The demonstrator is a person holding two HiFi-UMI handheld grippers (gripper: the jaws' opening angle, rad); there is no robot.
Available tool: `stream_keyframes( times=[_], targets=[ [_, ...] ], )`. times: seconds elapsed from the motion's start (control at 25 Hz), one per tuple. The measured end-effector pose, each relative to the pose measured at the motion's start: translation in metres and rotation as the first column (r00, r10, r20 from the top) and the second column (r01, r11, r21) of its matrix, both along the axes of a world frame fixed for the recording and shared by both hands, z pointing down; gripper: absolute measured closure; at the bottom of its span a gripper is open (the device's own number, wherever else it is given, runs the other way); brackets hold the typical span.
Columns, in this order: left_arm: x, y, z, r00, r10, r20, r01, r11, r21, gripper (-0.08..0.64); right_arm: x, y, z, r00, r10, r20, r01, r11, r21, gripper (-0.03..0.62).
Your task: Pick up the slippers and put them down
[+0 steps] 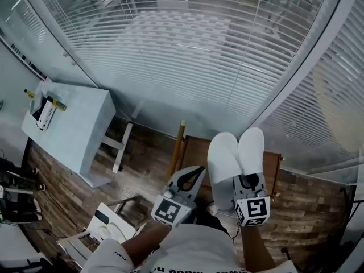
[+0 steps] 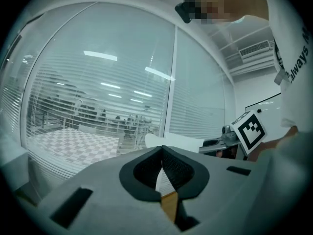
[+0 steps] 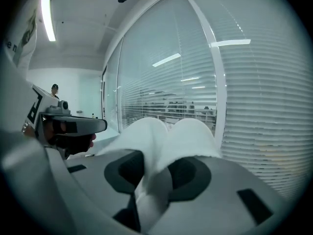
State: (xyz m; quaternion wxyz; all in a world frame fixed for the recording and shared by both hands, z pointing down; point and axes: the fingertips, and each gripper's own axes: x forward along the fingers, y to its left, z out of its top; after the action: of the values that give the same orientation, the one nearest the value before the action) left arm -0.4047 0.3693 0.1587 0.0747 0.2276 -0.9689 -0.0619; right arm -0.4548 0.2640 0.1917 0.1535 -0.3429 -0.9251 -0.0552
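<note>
A pair of white slippers (image 1: 236, 155) is pressed together side by side, toes pointing away from me toward the glass wall. My right gripper (image 1: 248, 182) is shut on their heel ends, and in the right gripper view the white slippers (image 3: 166, 136) fill the space between the jaws of that gripper (image 3: 155, 175). My left gripper (image 1: 192, 178) hovers just left of the slippers with its tips together and nothing between them. In the left gripper view its jaws (image 2: 162, 153) meet at the tips, and the slippers (image 2: 171, 141) and the right gripper's marker cube (image 2: 249, 131) show at the right.
A glass wall with blinds (image 1: 187, 50) stands right ahead. A white table (image 1: 74, 129) with small items is at the left. Below lie a brown mat (image 1: 193, 149) on the wood floor, a yellow stick (image 1: 177, 147), and white objects (image 1: 108, 226) at the lower left.
</note>
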Motion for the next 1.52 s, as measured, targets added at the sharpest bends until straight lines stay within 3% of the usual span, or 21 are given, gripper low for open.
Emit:
stream_keyframes(
  times=[0.44, 1.12, 1.52],
  targets=[
    [0.022, 0.007, -0.06, 0.996, -0.007, 0.086, 0.008, 1.0, -0.013, 0.548, 0.023, -0.001, -0.067, 0.999, -0.044, 0.026, 0.045, 0.999, -0.026, 0.471],
    [0.054, 0.02, -0.096, 0.992, 0.02, 0.121, -0.018, 1.0, -0.011, 0.548, 0.051, 0.005, -0.13, 0.991, -0.098, 0.091, 0.1, 0.995, -0.014, 0.48],
    [0.05, 0.04, -0.106, 0.988, 0.061, 0.142, -0.059, 0.998, -0.015, 0.548, 0.054, 0.029, -0.129, 0.992, -0.064, 0.106, 0.066, 0.998, -0.017, 0.485]
  ],
)
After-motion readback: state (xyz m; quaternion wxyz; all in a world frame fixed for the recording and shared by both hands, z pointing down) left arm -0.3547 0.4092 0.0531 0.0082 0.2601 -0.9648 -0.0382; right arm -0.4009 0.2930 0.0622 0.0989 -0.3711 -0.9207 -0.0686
